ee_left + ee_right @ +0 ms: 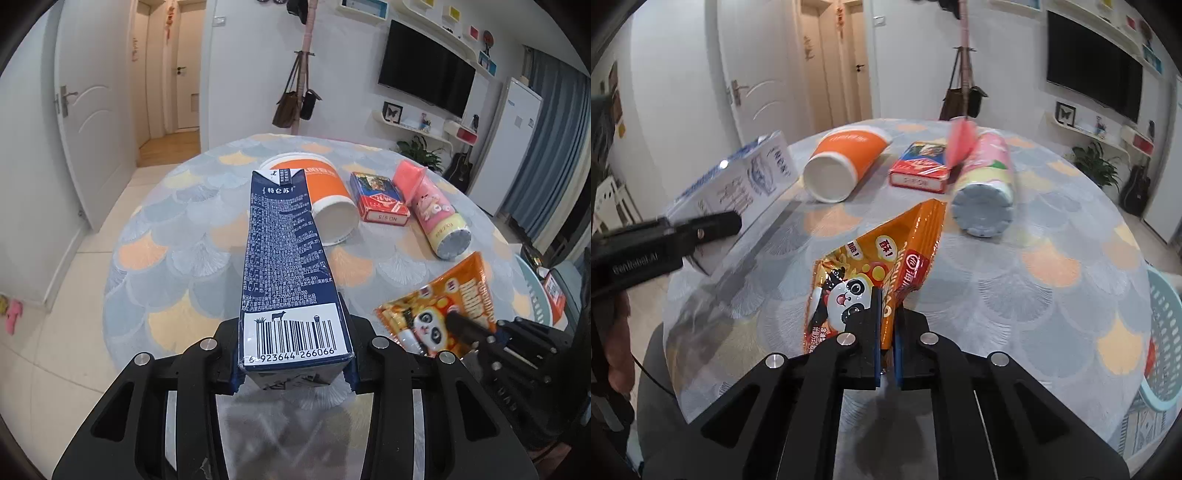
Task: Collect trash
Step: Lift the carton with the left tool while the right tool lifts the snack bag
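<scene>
Your left tool (293,363) grips the blue milk carton (286,266) by its barcode end, lifted above the worktop (184,236). Your right tool (886,332) is clenched on the orange snack bag (875,266). The orange cup (846,164), red box (921,168) and pink tube (986,181) lie on the worktop beyond.

Left hand-held gripper (293,363) clamps partly open; right hand-held gripper (886,332) is pinched nearly closed.

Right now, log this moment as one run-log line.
left gripper: shut on milk carton | right gripper: shut on snack bag | on table: orange cup, card box, pink tube
</scene>
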Available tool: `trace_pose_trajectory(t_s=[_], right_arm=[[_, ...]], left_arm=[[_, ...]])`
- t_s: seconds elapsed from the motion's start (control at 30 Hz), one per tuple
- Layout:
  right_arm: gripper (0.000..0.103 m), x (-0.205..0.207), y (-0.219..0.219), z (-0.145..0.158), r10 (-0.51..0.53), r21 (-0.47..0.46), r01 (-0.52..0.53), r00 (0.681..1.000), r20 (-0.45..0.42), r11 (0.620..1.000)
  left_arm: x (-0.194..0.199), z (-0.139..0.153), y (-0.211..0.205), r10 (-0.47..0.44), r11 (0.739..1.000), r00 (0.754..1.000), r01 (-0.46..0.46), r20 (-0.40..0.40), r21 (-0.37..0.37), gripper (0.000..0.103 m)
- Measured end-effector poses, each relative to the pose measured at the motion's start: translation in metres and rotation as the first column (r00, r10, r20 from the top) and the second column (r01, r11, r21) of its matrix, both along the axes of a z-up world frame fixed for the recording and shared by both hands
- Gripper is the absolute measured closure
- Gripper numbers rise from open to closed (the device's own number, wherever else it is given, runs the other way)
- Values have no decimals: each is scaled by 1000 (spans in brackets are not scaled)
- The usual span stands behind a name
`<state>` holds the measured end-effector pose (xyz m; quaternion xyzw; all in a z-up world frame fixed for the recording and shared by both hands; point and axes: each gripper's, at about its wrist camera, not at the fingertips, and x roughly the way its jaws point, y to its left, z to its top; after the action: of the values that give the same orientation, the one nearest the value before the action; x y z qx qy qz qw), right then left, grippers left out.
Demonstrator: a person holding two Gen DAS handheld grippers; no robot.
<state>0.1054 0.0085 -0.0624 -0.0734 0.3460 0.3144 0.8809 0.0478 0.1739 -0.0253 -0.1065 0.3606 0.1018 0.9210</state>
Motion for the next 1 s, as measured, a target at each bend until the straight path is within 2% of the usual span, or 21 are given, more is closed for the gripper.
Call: trace_pose_trajectory(t_s=[0.4,0.7,1.0], right_arm=[[101,-13,-38,30,-46,142,37,997,62,989],[100,-16,-58,37,-81,173,67,994,74,983],[100,-19,-96,45,-185,206,159,976,115,966]], left_arm=[[-2,5,-15,-16,999,1000,16,16,45,65],[-4,14,-30,-46,997,998,43,36,68,65],[-1,26,-54,-104,992,993,100,62,74,65]])
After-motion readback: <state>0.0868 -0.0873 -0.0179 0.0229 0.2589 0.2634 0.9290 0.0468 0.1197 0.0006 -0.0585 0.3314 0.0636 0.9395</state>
